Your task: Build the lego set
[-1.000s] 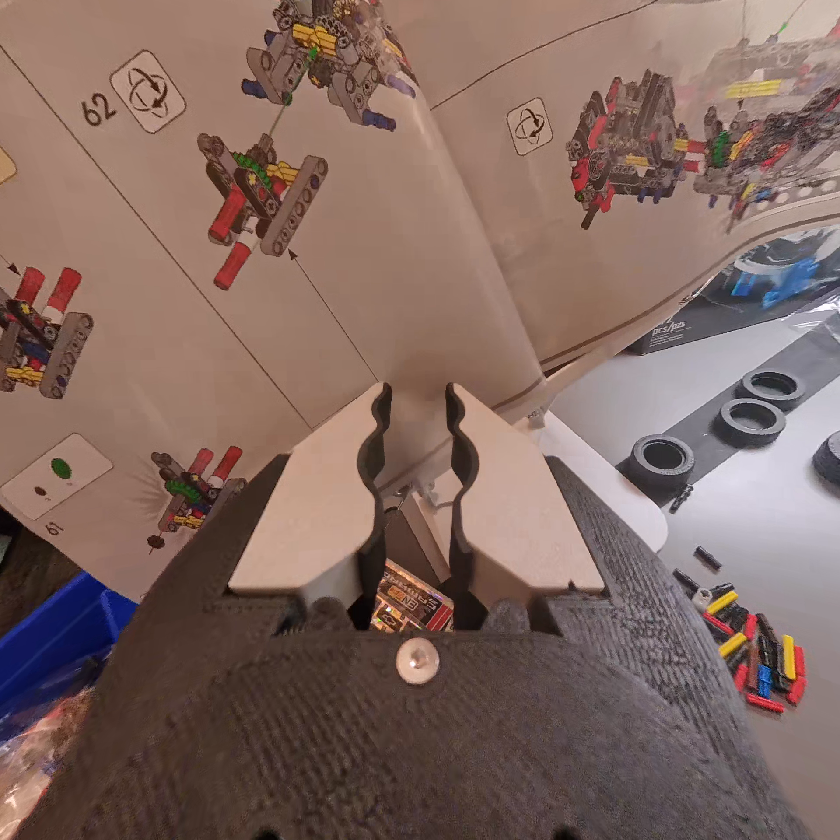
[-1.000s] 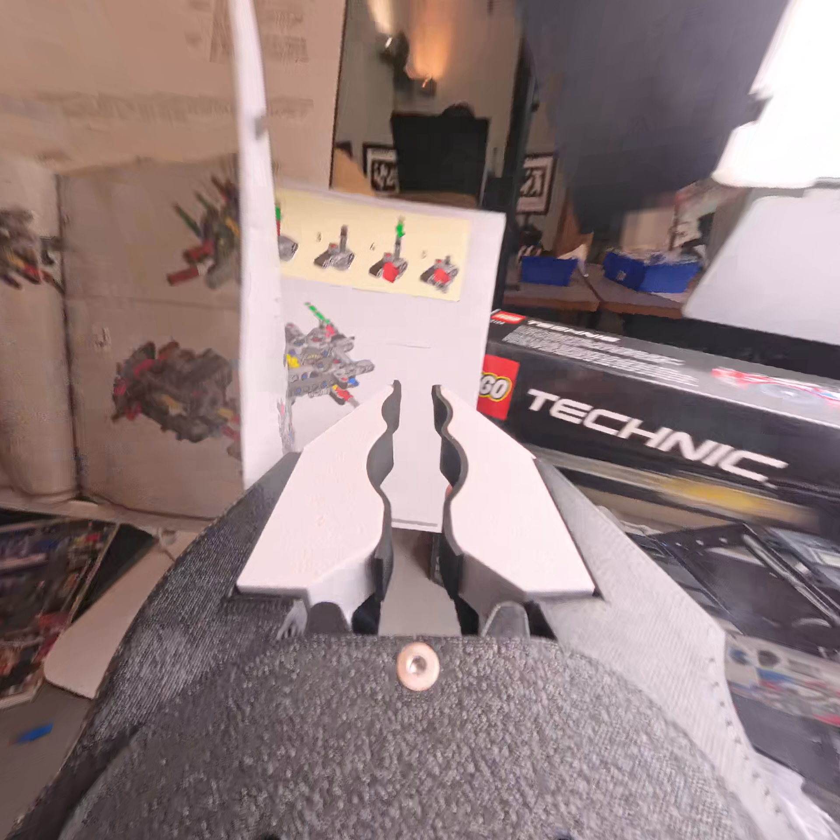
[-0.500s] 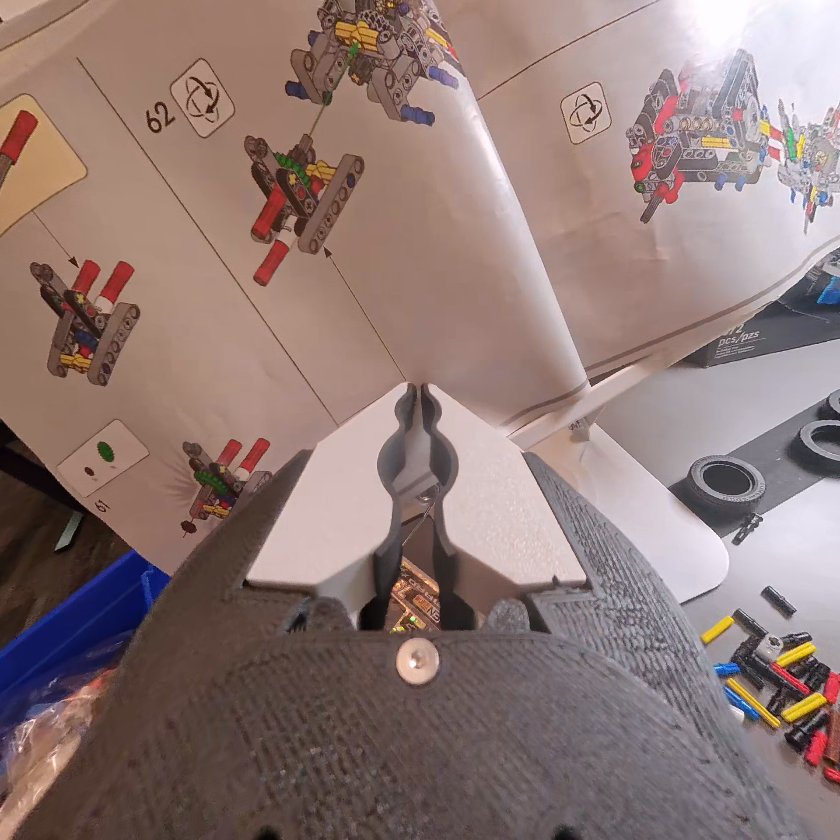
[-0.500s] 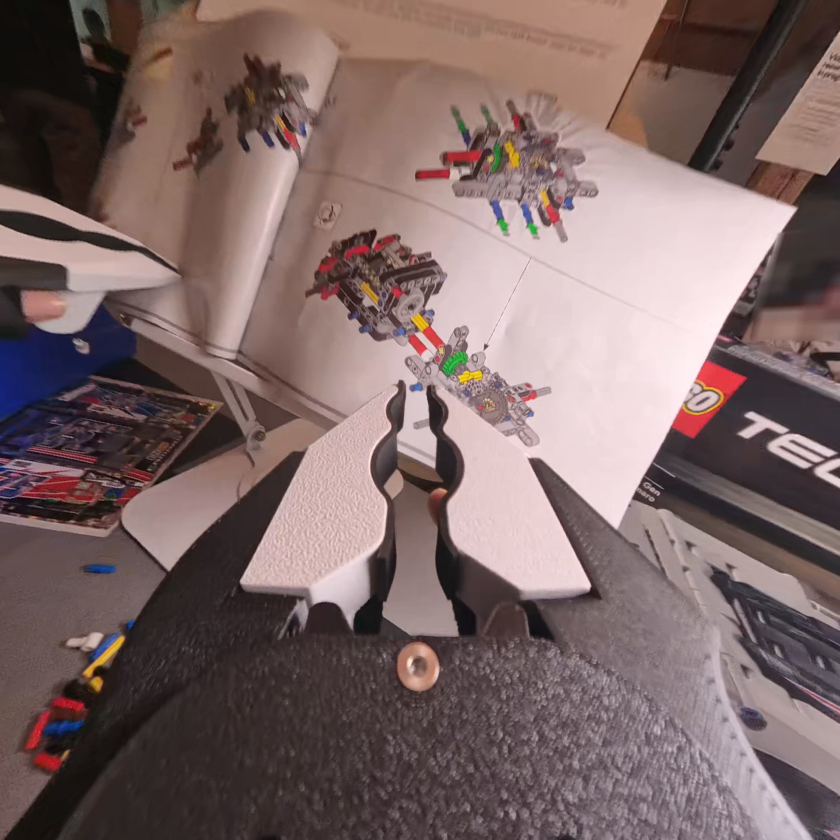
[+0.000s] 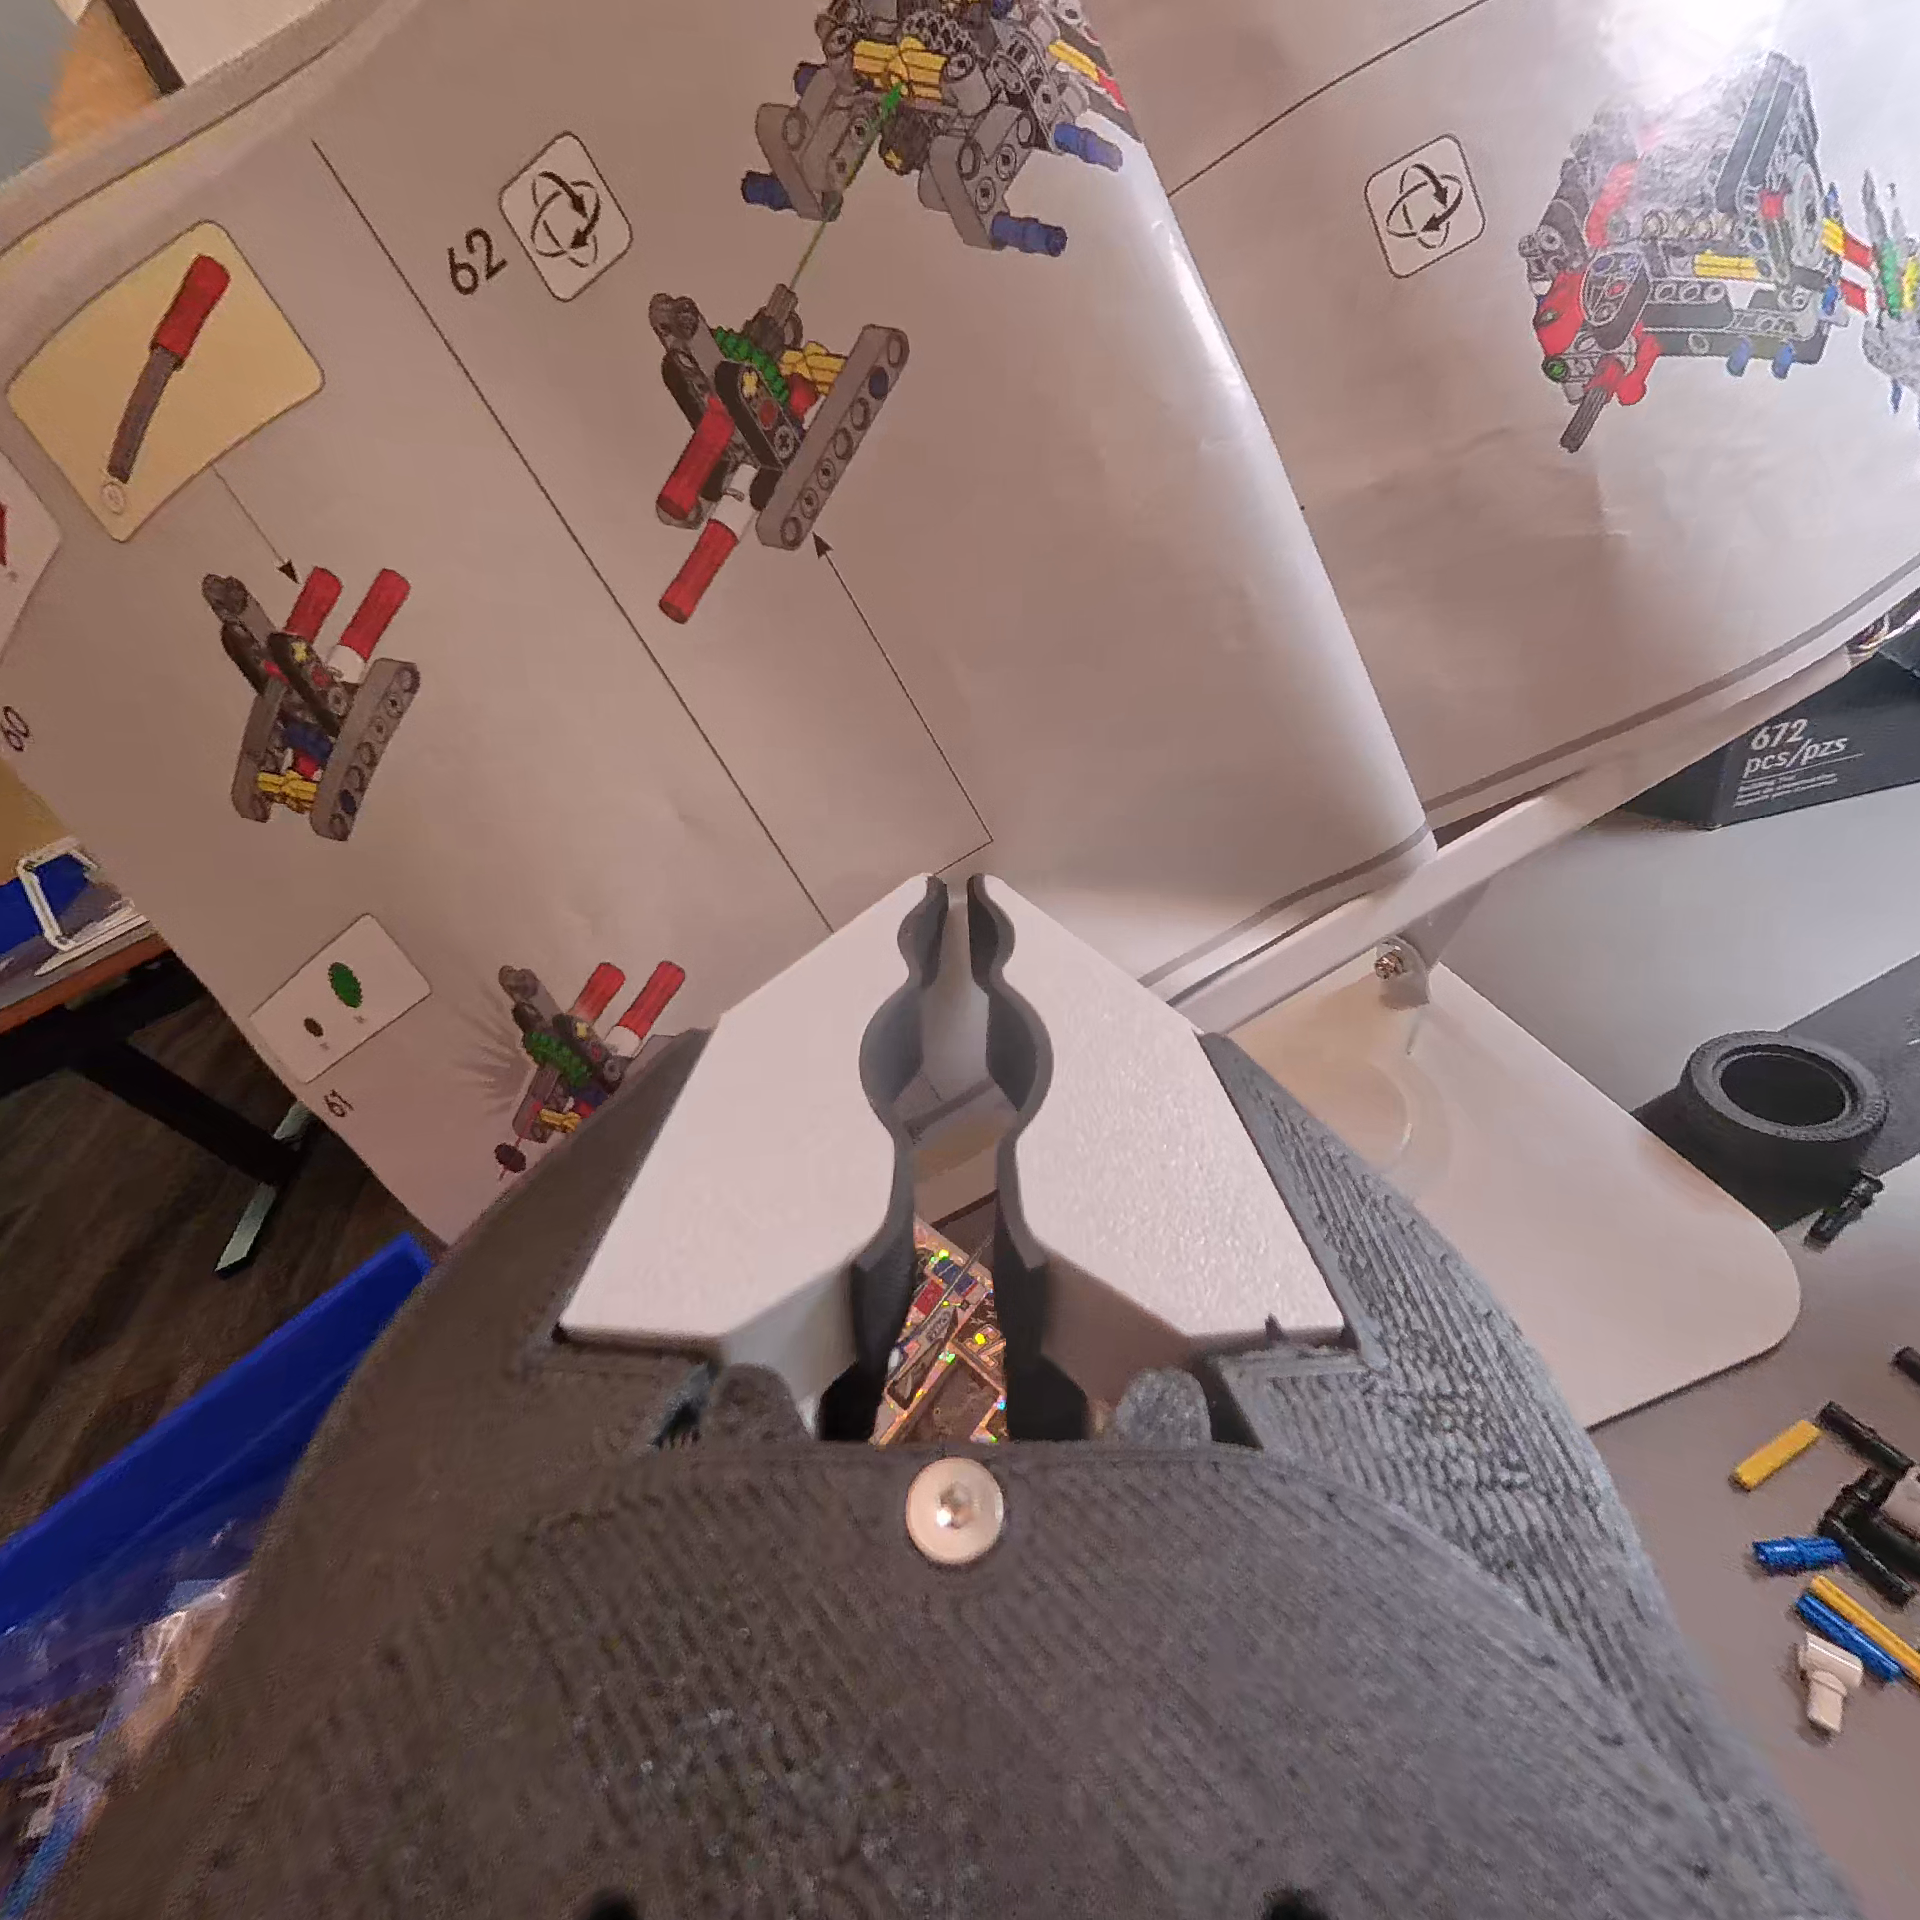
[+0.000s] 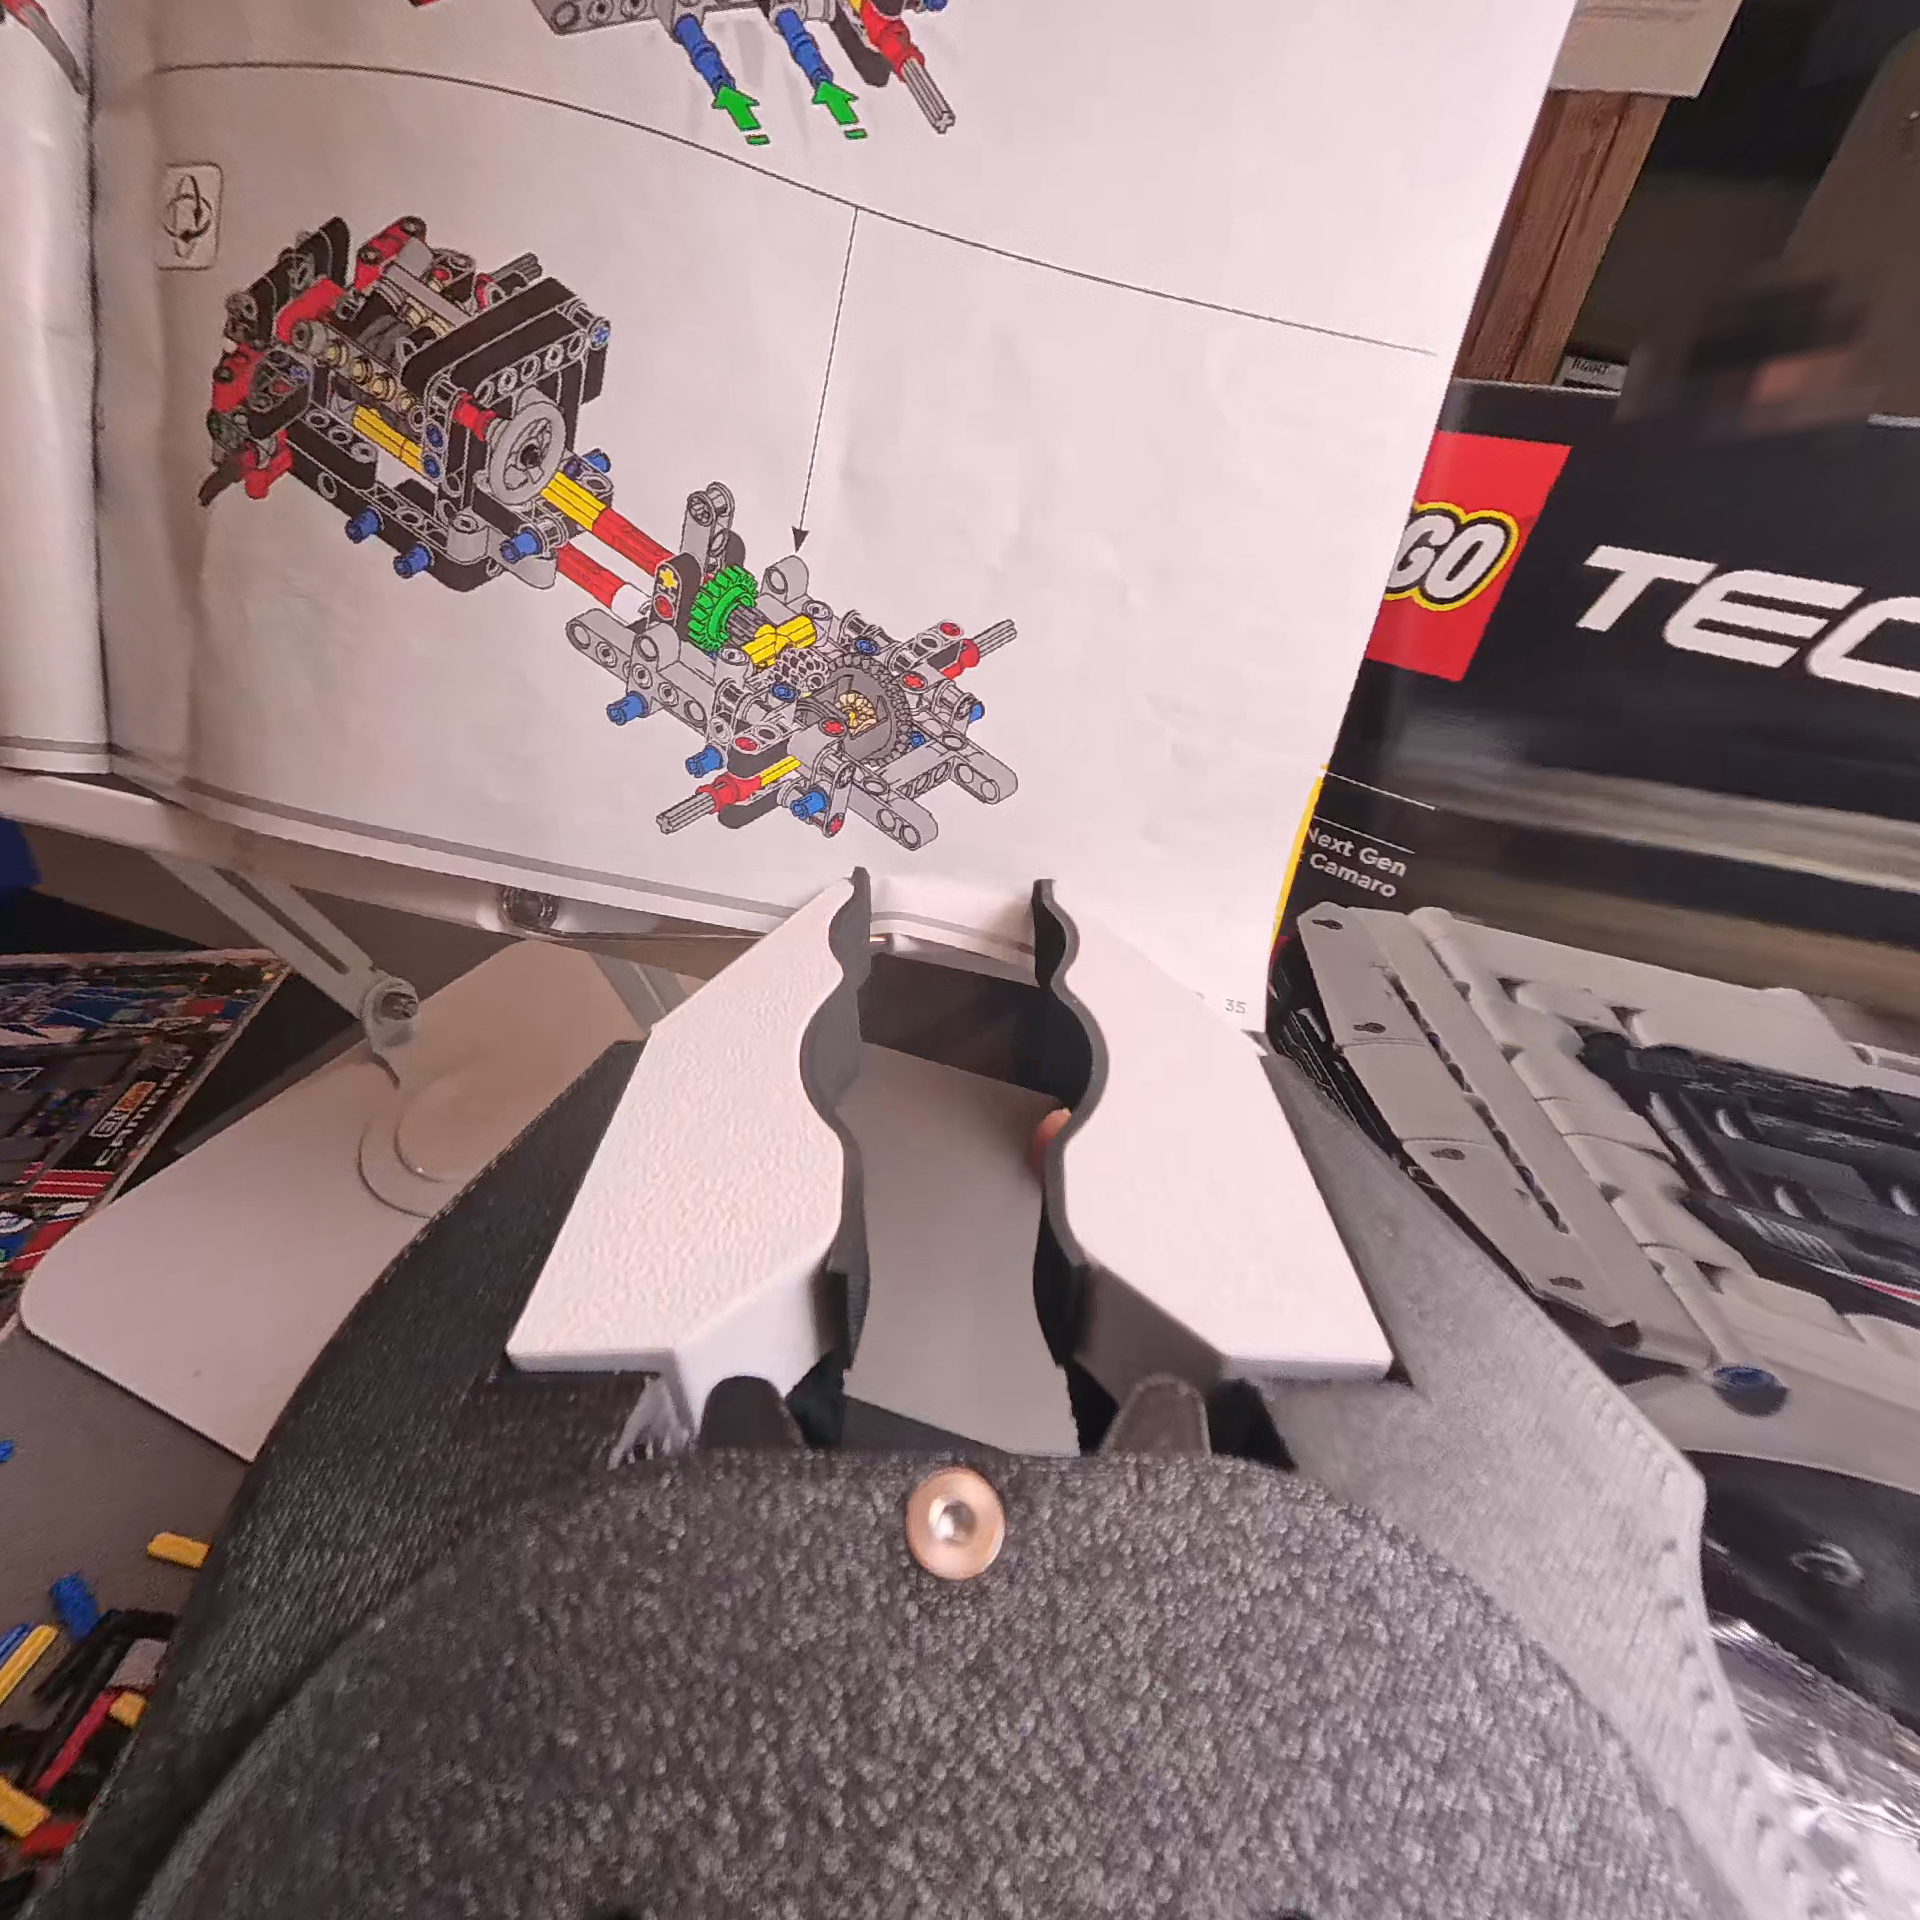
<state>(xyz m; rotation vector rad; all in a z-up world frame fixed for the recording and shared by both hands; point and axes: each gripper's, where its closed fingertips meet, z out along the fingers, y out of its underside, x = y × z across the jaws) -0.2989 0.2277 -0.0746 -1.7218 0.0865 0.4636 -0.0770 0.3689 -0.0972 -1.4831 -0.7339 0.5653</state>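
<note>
The open instruction booklet (image 5: 1039,623) stands on a white stand (image 5: 1558,1247) and fills the upper part of both views. My left gripper (image 5: 956,894) is at the lower edge of the left page. Its tips are closed to a paper-thin gap, and the page edge seems pinched between them. My right gripper (image 6: 948,894) is open and empty, just in front of the lower edge of the right page (image 6: 1039,416) and the stand's ledge. Loose small lego pieces (image 5: 1849,1558) lie on the table to the right of the stand; they also show in the right wrist view (image 6: 73,1662).
A black lego box (image 6: 1662,623) stands right of the booklet, with a grey and white printed sheet (image 6: 1558,1143) in front of it. A black tyre (image 5: 1782,1091) lies behind the stand base. A blue bin (image 5: 208,1455) is at the left. A colourful sheet (image 6: 104,1091) lies left of the stand. There is about 25 cm between the tips of the two grippers.
My left gripper closed at the page's lower edge, and its view shifted left along the page. My right gripper swung to face the right page and opened wider.
</note>
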